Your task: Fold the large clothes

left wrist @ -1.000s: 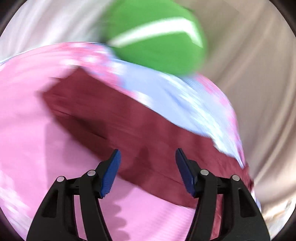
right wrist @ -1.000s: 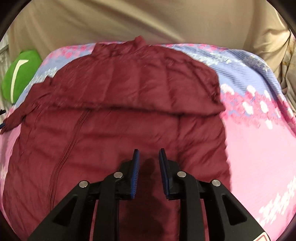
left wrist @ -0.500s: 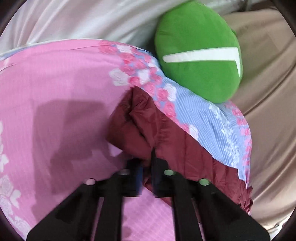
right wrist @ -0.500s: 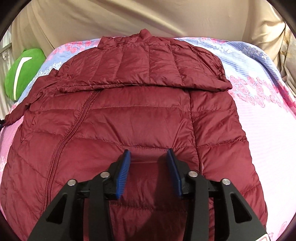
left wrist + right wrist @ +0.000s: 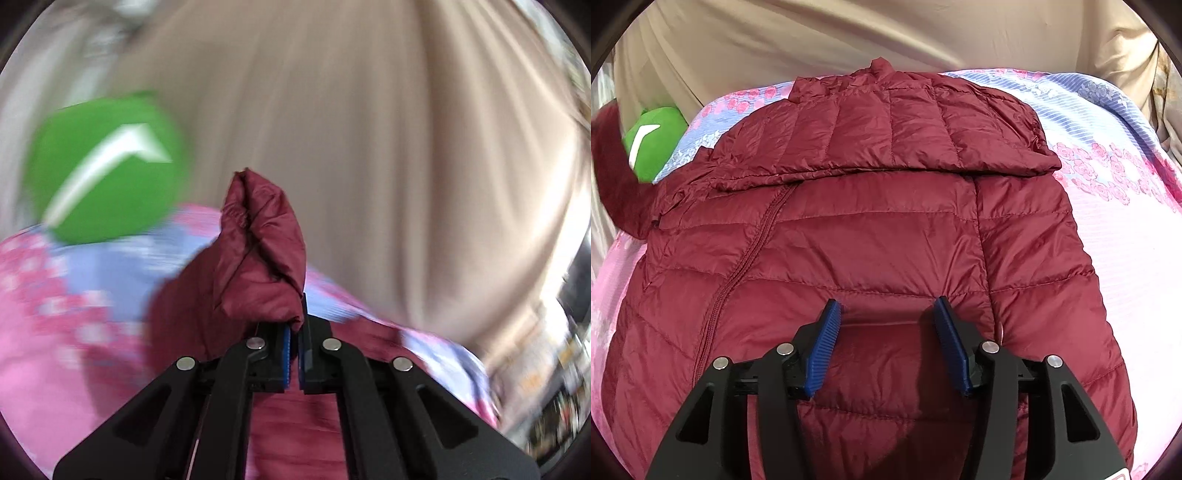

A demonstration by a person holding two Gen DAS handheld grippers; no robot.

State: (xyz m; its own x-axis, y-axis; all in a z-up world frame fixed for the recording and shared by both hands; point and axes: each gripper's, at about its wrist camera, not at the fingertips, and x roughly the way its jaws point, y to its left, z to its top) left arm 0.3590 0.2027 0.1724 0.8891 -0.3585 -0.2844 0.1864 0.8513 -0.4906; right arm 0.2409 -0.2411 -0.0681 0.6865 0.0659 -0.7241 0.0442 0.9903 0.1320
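A maroon quilted down jacket (image 5: 871,236) lies front up on a pink and blue floral bedspread (image 5: 1108,192), one sleeve folded across its chest. My right gripper (image 5: 886,314) is open and hovers just above the jacket's lower middle. My left gripper (image 5: 294,332) is shut on the cuff of the other sleeve (image 5: 262,251) and holds it lifted off the bed. That raised sleeve shows blurred at the left edge of the right wrist view (image 5: 617,177).
A round green cushion with a white mark (image 5: 107,166) sits at the bed's far left corner; it also shows in the right wrist view (image 5: 653,140). Beige curtain fabric (image 5: 369,129) hangs behind the bed. Cluttered shelves show blurred at far right (image 5: 554,406).
My left gripper closed on the sleeve cuff and lifted it off the bed. My right gripper opened wider above the jacket's lower part.
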